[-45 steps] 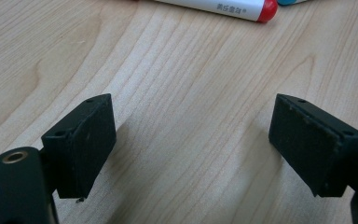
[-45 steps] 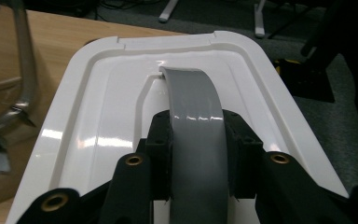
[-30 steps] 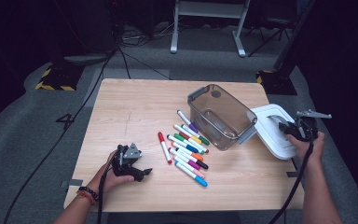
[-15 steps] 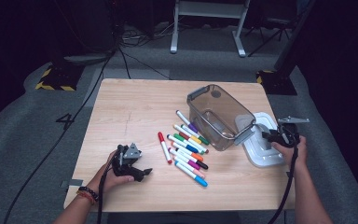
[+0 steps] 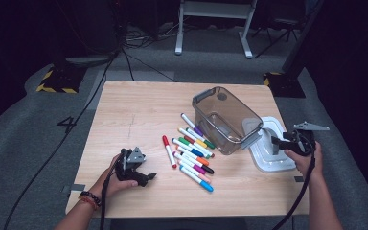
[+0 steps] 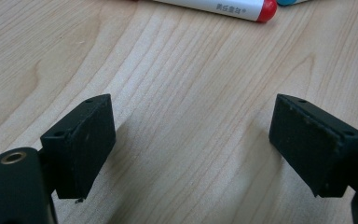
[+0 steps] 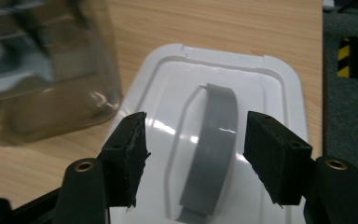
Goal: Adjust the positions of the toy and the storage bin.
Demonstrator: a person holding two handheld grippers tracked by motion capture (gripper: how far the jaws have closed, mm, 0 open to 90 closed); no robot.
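Clear plastic bin point(image 5: 225, 117) sits empty at my table's point(image 5: 139, 110) two o'clock, white lid point(image 5: 270, 153) flat beside it beneath my right gripper's point(image 5: 279, 142) just-widened, empty jaws, left gripper point(image 5: 143, 178) spread over bare wood.

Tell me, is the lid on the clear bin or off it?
Off. The white lid lies flat on the table beside the clear bin, whose top stands open and empty.

We see the white rectangular plastic lid point(image 5: 271, 152) point(image 7: 223, 140), rounded at its corners with a grey strap handle along its recessed middle, lying flat at the wooden table's right edge, handle side up, just beside the clear smoky plastic storage box point(image 5: 225, 117) point(image 7: 42, 70), which stands upright and open.
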